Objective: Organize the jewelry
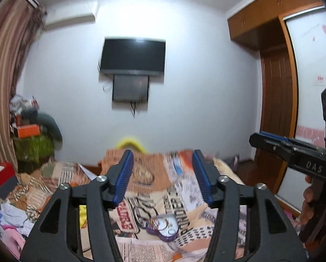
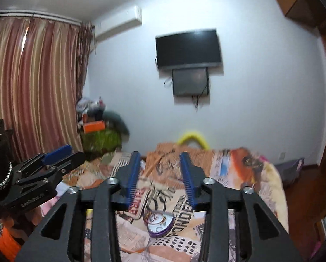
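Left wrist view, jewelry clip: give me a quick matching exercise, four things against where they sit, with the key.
Things:
1. purple jewelry tray
2. television
3. striped curtain
4. right tongs

Places:
A. on the white wall
B. far left edge
C. on the printed bedspread, low between the left tongs
D. right edge, held above the bed

Pairs: 1-C, 2-A, 3-B, 4-D

I see a bed (image 1: 184, 198) covered by an orange newspaper-print quilt (image 2: 239, 170). Low in the frame centre, a purple heart-shaped jewelry tray (image 1: 161, 227) holding bangles rests on it; clothes (image 1: 10, 222) lie lower left.
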